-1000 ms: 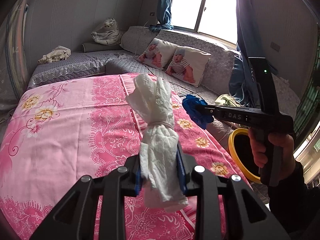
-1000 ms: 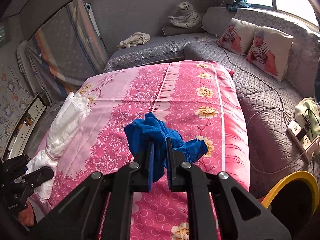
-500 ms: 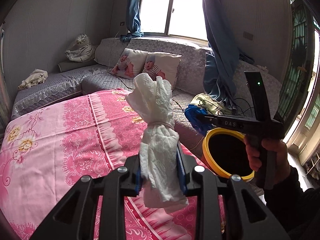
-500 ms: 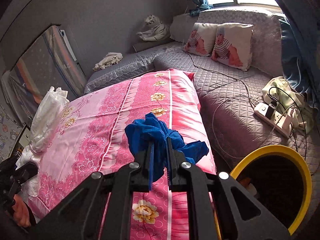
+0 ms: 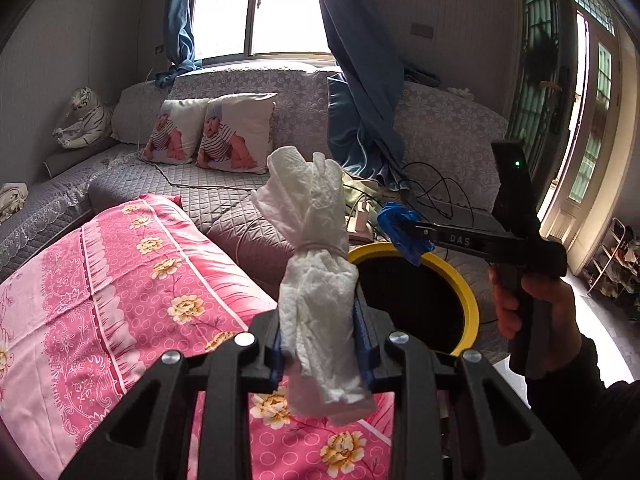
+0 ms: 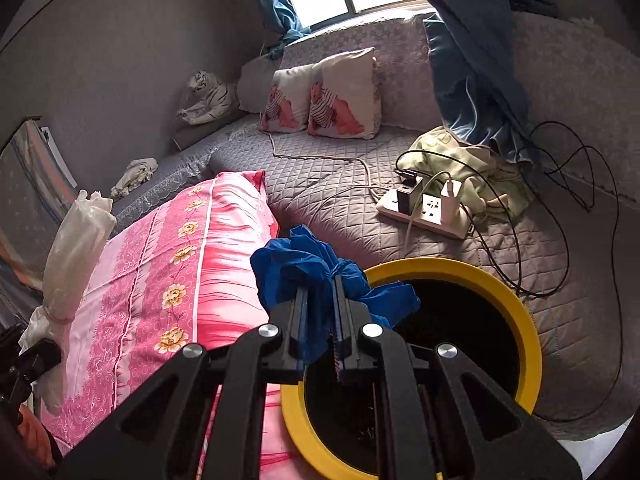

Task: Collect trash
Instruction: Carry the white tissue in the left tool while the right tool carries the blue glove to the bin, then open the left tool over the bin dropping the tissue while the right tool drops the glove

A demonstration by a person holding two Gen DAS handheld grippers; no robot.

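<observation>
Left wrist view: the left gripper (image 5: pixel 322 344) is clamped on a crumpled white paper bundle (image 5: pixel 316 280), cinched at its middle and standing upright between the blue-lined jaws, above the edge of a pink floral bedspread (image 5: pixel 120 280). To the right, a hand (image 5: pixel 532 300) holds the right gripper (image 6: pixel 320 320), closed tight on a wad of creased blue plastic (image 6: pixel 304 268). Right wrist view: the blue wad hangs over the near rim of a round black bin with a smooth yellow rim (image 6: pixel 516 300), which stands beside a grey quilted sofa (image 6: pixel 320 184) bearing a white power strip (image 6: pixel 428 212).
</observation>
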